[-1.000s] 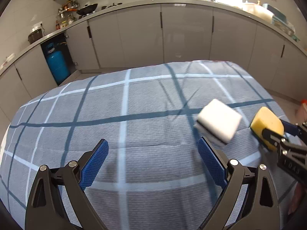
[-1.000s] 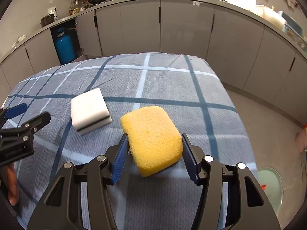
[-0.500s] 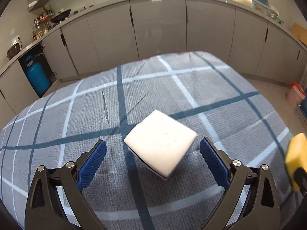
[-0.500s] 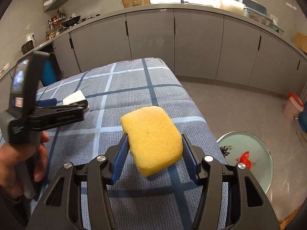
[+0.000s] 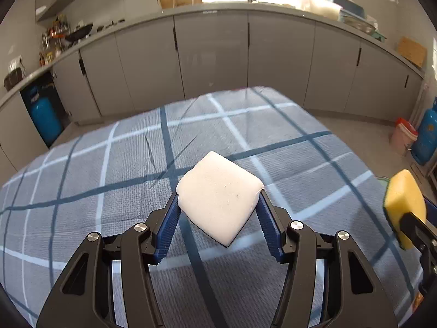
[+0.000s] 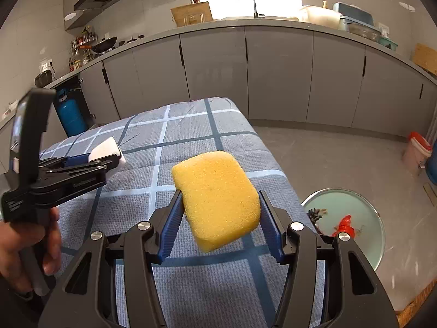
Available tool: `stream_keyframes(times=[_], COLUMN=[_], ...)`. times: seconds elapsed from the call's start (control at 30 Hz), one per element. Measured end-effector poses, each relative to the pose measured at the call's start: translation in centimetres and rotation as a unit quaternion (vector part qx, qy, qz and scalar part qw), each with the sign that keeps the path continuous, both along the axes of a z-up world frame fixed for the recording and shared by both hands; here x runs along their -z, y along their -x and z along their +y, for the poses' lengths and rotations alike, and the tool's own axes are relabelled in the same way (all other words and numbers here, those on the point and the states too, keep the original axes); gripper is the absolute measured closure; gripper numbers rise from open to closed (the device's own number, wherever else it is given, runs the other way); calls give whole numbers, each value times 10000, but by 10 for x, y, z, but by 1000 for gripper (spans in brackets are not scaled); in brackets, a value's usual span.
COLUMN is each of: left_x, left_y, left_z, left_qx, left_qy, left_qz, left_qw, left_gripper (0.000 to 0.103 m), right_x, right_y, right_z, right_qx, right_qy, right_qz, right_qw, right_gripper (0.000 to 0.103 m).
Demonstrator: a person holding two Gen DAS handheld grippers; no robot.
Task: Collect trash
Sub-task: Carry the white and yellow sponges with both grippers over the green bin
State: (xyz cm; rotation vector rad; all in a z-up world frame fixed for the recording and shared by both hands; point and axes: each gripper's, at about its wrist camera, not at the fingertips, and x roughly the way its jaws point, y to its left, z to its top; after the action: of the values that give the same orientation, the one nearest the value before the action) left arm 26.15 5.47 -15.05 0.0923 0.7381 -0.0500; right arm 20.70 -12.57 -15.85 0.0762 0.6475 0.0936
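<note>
Left gripper (image 5: 218, 205): jaws were closing, blue pads touching the two side corners of the white sponge (image 5: 220, 195), which sat between them, turned corner-on.
White sponge: stuck out ahead of the jaws, over the checked cloth (image 5: 109, 191) on the tabletop; whether it was lifted clear of the cloth could not be told.
Right gripper (image 6: 220, 205): jaws were clamped on the yellow sponge (image 6: 217, 198), one pad on each long side.
Yellow sponge: was held above the tabletop's right edge, tilted, its front half beyond the pads.
Basin (image 6: 377, 216): stood on the floor to the right, holding red scraps.
Hand (image 6: 24, 248): gripped the left gripper's handle.
</note>
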Motion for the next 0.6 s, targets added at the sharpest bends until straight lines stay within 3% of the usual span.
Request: stream_keyframes(times=[0.6], left_x=[-57], left_y=[72], left_z=[-86], left_qx=[941], left_qy=[15], left_qz=[-569], left_qw=[9939], left_gripper=[47], right_x=[-42], right_y=[63], right_z=[-66], right_qx=[701], right_qy=[-172], right_qz=[-554], right_qw=[9958], right_gripper=[48])
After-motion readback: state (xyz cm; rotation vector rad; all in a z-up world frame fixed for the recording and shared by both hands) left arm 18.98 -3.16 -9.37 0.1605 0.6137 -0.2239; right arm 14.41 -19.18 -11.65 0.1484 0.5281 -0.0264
